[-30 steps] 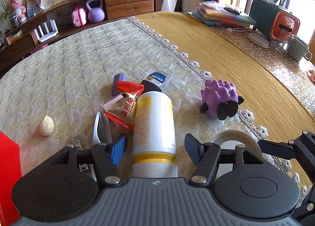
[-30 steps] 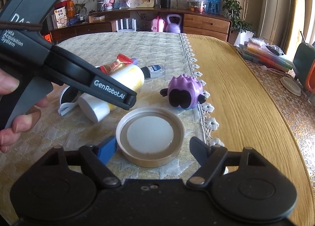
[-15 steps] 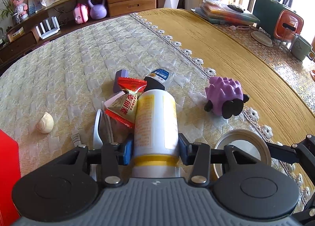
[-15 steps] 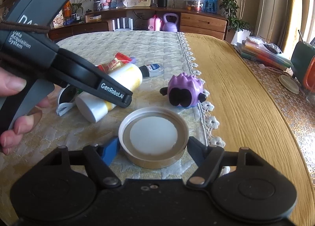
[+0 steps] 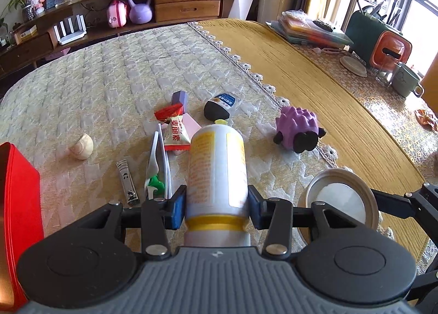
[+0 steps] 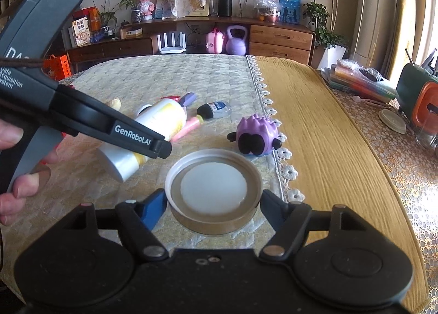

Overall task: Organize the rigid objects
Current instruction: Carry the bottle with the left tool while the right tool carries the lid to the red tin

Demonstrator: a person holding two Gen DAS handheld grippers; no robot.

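A white bottle with a yellow label lies lengthwise between the pads of my left gripper, which is shut on it near its base. The bottle's far end is tilted up off the quilted cloth, as the right wrist view shows. A round metal lid with a white liner sits between the pads of my right gripper, which is shut on its rim. The same lid shows at the right in the left wrist view.
On the cloth lie a purple toy animal, a small black-capped bottle, a red-and-white candy packet, wrapped plastic cutlery, a nail clipper and a shell-like piece. A red box stands at the left edge.
My left jaws closed onto the bottle and raised it off the candy packet. The right jaws narrowed onto the lid's rim and rose a little.
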